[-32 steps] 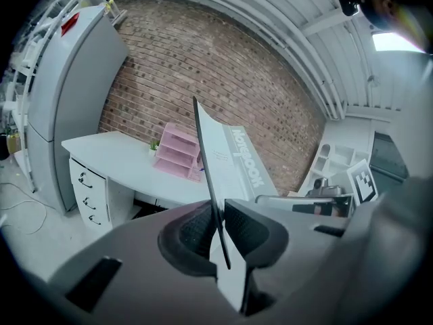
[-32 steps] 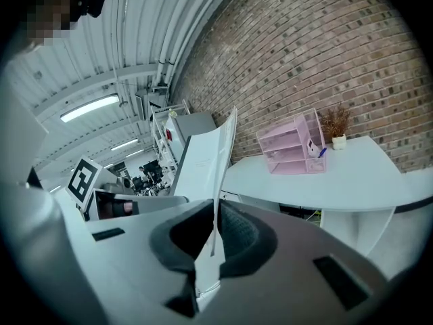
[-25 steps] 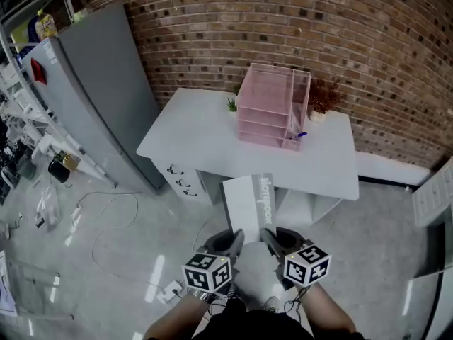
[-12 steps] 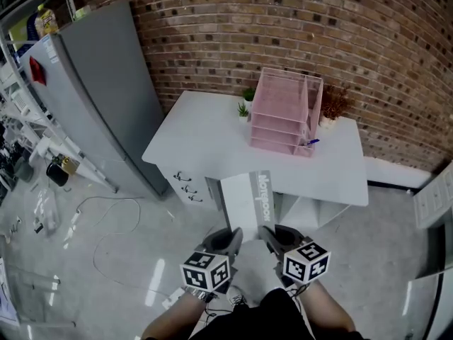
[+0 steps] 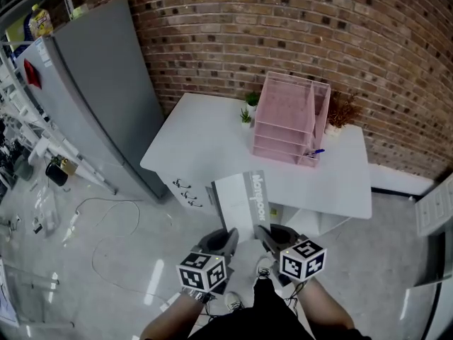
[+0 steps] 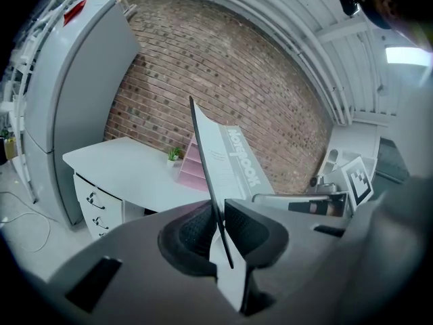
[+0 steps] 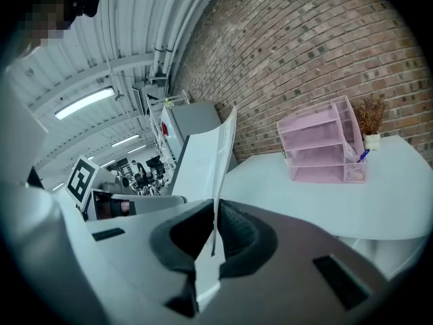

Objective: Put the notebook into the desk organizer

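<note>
Fingertips of left gripper and right gripper are partly masked by the notebook in the head view; both gripper views show the jaws pinching its near edge. Notebook is held above the floor before the white desk, well apart from the pink desk organizer at the brick wall. Grey refrigerator bounds the left; cables cross open floor

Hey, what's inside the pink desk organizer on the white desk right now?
A blue pen stands in the side compartment of the desk organizer. Its shelves look empty from the right gripper view, but their back parts are hidden by the tiers above.
</note>
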The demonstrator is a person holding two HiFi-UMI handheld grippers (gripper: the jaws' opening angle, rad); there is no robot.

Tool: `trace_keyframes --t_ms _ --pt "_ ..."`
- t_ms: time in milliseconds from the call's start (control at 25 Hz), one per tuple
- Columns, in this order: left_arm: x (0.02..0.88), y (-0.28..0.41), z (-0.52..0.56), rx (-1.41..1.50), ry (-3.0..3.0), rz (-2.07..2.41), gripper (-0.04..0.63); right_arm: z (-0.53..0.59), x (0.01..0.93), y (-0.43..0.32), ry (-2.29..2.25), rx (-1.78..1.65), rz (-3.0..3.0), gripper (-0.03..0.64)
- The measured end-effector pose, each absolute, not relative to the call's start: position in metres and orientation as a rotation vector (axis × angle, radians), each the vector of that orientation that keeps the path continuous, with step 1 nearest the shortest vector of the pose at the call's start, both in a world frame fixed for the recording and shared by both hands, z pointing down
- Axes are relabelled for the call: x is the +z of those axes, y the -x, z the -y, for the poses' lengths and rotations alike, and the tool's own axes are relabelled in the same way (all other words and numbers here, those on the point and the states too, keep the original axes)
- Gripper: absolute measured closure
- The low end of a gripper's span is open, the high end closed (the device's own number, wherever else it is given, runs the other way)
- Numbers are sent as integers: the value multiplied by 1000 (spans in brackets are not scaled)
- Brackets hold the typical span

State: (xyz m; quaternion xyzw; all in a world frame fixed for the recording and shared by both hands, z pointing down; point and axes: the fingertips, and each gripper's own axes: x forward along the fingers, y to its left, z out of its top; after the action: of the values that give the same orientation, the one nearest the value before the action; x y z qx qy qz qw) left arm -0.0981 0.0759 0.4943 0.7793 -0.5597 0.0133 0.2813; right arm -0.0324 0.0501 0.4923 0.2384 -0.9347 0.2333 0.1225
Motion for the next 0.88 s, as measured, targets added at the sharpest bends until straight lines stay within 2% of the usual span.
trace_keyframes --t_ms 880 --pt "535 63 89 85 -1960 1512 557 119 536 -1 -586 856 2657 597"
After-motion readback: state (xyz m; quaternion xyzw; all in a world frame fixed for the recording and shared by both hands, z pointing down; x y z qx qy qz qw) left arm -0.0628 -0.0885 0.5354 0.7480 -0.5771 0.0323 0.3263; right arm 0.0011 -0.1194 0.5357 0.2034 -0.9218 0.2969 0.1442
